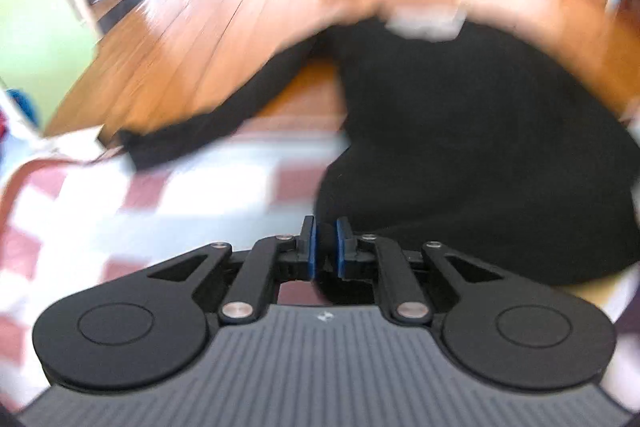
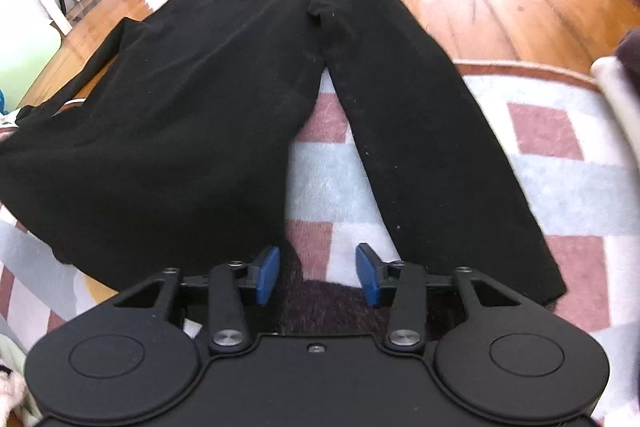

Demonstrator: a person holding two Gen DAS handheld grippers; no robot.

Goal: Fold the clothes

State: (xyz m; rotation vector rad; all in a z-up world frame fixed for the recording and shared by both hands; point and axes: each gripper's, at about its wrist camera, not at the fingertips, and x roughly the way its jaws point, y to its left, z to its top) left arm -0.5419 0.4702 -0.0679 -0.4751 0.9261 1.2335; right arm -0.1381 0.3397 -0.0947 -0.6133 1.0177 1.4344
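Black sweater (image 2: 224, 99) lies spread on the checked rug (image 2: 560, 163), collar at 12 o'clock. Left claw (image 1: 325, 247) is clenched on its hem; right claw (image 2: 318, 273) is released above the rug.

Both tools were matte black. The left gripper (image 1: 325, 247) had a grey ribbed body bearing a small white mark, blue pads (image 1: 312, 251) on its fingers, silver pivot screws and round discs on either side. The right gripper (image 2: 318, 275) had the same linkage, blue pads (image 2: 267, 275) and silver screws.
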